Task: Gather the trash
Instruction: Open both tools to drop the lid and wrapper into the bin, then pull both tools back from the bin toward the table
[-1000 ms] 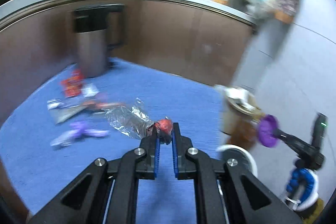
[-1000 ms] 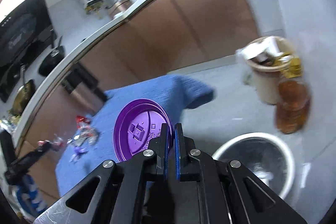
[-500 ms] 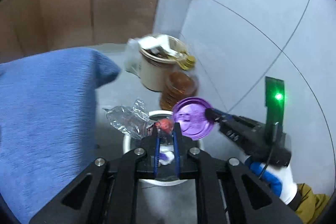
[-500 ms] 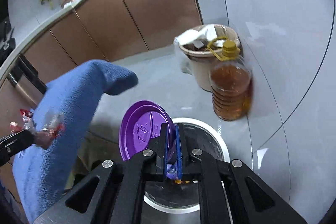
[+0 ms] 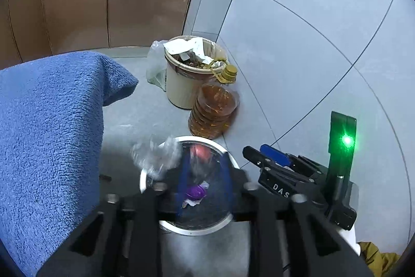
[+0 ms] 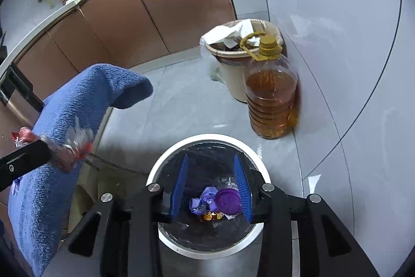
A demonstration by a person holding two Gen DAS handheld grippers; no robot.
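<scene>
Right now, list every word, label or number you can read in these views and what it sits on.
"DAS": white letters on the black body of the right gripper.
Relief marks on the round purple plastic lid in the white-rimmed bin: too small to read.
Nothing else legible.

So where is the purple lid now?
In the right wrist view, the purple lid lies inside the white-rimmed bin, beside purple wrappers.
</scene>
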